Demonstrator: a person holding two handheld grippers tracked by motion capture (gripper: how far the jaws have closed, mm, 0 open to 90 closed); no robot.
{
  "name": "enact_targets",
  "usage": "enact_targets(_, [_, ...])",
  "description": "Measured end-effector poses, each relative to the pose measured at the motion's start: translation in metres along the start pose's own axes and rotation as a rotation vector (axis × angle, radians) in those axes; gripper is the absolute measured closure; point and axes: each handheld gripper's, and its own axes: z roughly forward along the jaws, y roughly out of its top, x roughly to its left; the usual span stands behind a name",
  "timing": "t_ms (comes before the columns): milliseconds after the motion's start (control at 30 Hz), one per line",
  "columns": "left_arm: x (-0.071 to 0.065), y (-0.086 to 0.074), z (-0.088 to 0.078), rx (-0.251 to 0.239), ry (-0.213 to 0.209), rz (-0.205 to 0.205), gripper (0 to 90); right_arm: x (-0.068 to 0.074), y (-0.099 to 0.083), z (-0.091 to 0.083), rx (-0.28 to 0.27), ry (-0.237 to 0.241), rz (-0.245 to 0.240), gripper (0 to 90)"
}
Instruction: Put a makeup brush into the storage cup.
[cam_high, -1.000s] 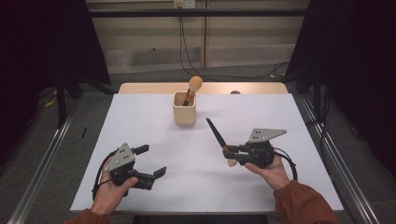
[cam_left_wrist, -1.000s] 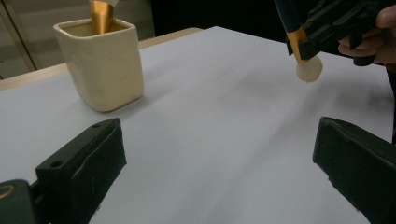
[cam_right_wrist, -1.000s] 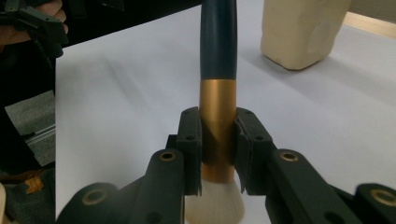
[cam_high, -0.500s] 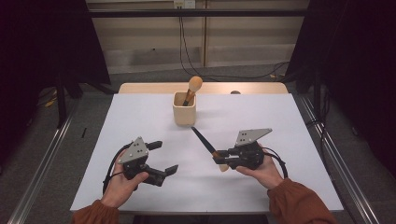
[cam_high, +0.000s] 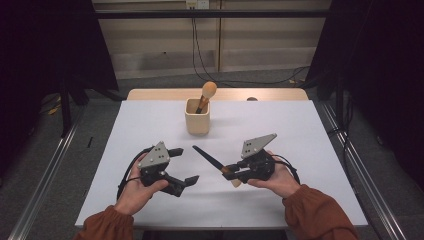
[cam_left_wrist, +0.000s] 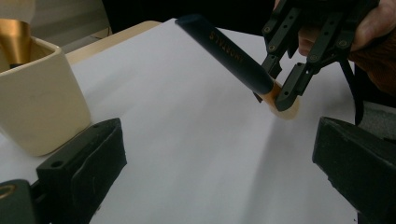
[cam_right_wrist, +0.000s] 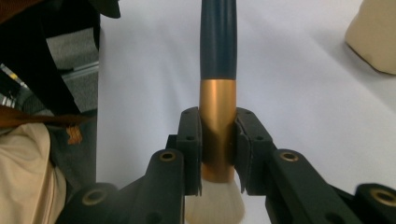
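My right gripper (cam_high: 229, 171) is shut on a makeup brush (cam_high: 206, 157) at its copper ferrule (cam_right_wrist: 217, 116). The dark blue handle points up and left toward the table's middle, and the cream bristles hang below the jaws. In the left gripper view the brush (cam_left_wrist: 224, 51) slants across the top, with the right gripper (cam_left_wrist: 280, 91) clamped near its bristle end. My left gripper (cam_high: 186, 165) hovers at the front left, open, with nothing between its wide jaws. A cream cup (cam_high: 197, 120) stands behind both grippers and holds a second brush (cam_high: 208, 90), bristles up.
A white sheet (cam_high: 300, 130) covers the table, and a strip of wood (cam_high: 160, 94) shows along the far edge. The cup (cam_left_wrist: 37, 112) stands close to my left gripper's left jaw. Cables trail from both grippers toward the front edge.
Both hands have drawn in toward the middle of the table: the left gripper moved right, the right gripper moved left, and the brush's handle tip swung left and nearer with it.
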Motion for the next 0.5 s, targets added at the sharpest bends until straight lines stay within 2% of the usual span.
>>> enact_targets(67, [0.0,0.002,0.001,0.016,-0.019,0.0,2.6,0.0,0.003,0.001,0.033,0.003,-0.012,74.6])
enact_targets(100, [0.0,0.003,0.002,0.029,-0.022,0.011,2.6,-0.001,0.004,0.002,0.048,0.009,-0.021,74.7])
enact_targets(233, [0.001,0.005,0.004,0.049,-0.034,0.012,2.6,-0.002,0.009,0.003,0.1,0.028,-0.043,74.7])
enact_targets(500, [0.003,0.012,0.007,0.078,-0.055,0.008,2.6,-0.002,0.017,0.009,0.168,0.058,-0.076,74.7])
